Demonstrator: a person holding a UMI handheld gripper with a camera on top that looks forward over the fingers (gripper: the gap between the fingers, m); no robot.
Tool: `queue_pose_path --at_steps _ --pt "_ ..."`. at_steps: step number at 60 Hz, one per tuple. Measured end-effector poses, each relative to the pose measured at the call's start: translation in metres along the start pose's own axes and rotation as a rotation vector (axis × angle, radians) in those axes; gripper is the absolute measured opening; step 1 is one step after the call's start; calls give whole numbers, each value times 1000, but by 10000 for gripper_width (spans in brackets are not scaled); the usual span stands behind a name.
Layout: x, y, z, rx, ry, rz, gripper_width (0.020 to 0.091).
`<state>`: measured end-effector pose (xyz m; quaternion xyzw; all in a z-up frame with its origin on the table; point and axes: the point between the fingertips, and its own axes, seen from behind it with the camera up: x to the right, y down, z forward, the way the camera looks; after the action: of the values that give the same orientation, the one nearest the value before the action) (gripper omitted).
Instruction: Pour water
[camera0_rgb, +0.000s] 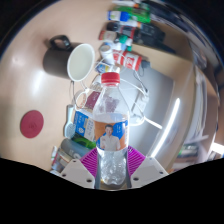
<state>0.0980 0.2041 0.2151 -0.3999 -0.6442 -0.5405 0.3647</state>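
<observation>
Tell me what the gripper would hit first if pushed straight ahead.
The gripper is shut on the water bottle. Carried straight on, the bottle would likely meet the dark mug beyond it first, though depth is unclear.

The one camera sits on the gripper (111, 172), very close behind the bottle (107, 125), looking forward over the table (40, 95) toward 12 o'clock.

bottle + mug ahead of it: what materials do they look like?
Water bottle: clear thin plastic, glossy; the table shows through its ribbed wall. Its cap is red and opaque, probably plastic, and a printed blue label wraps the middle. The gripper has it between its fingers.
Mug: dark matte outside, white glossy inside; probably glazed ceramic, though enamel is possible.
</observation>
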Motion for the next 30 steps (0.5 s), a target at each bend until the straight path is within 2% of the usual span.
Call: queue_pose_path --at_steps 14,30 --pt "33 -56 10 82 98 -506 354" --pt "39 -56 18 63 100 -525 356"
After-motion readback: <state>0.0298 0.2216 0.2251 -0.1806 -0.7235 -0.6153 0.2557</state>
